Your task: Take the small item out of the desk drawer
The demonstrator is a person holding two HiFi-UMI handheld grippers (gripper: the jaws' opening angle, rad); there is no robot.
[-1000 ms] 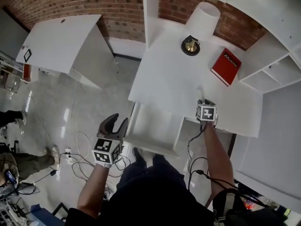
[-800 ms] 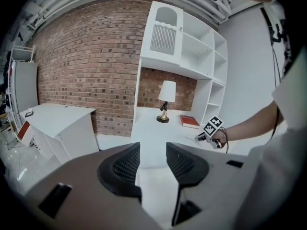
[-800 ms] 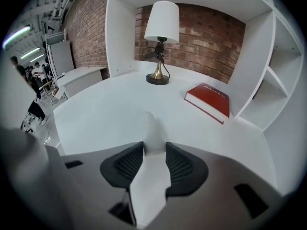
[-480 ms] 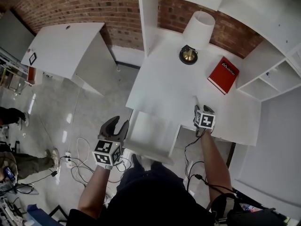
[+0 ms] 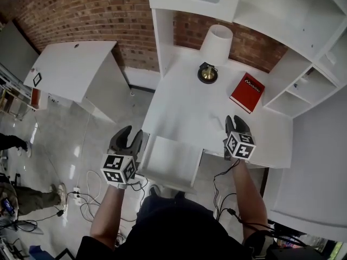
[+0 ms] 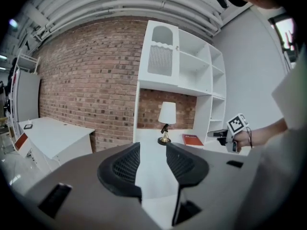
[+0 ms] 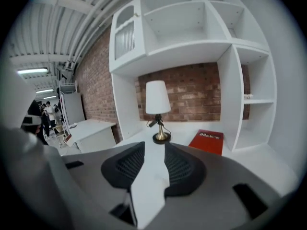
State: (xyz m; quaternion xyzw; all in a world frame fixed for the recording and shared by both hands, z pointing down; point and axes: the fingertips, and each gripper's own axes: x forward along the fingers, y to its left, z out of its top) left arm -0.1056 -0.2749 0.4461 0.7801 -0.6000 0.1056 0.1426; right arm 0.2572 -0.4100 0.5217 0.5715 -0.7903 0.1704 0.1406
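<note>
Left of the left hand-held gripper (image 5: 132, 132) stands a white side table (image 5: 70, 64), and cables (image 5: 92, 175) lie on the floor below and to its left. This hand-held gripper is held out on a bare forearm just left of the open drawer (image 5: 171, 157), by its front corner, with its nose dipped slightly and its marker cube on top. Its jaws are spread with nothing between the pads. Through the gap only the white counter (image 5: 184, 104) shows.

The drawer juts from the counter between the two hands. What the head view shows of its white inside is bare.

The right hand-held gripper (image 5: 236, 121) hangs over the counter's front edge, right of the drawer, on a forearm reaching straight out. Its nose tips a little down towards the lamp (image 5: 209, 69) ahead, and a red book (image 5: 247, 92) lies ahead to its right. Its jaws have just been closing and now pinch the small white item (image 7: 148, 186), a flat piece. The item's long axis runs along the jaws, front end towards the lamp's base. Its rear end slants left over the hand-held gripper's body.

The head view gives only a pale sliver at the fingertips, hard to tell from the white counter. The right gripper view shows the item plainly between the pads. Only that view shows people (image 7: 48, 113) standing far off to its left.
</note>
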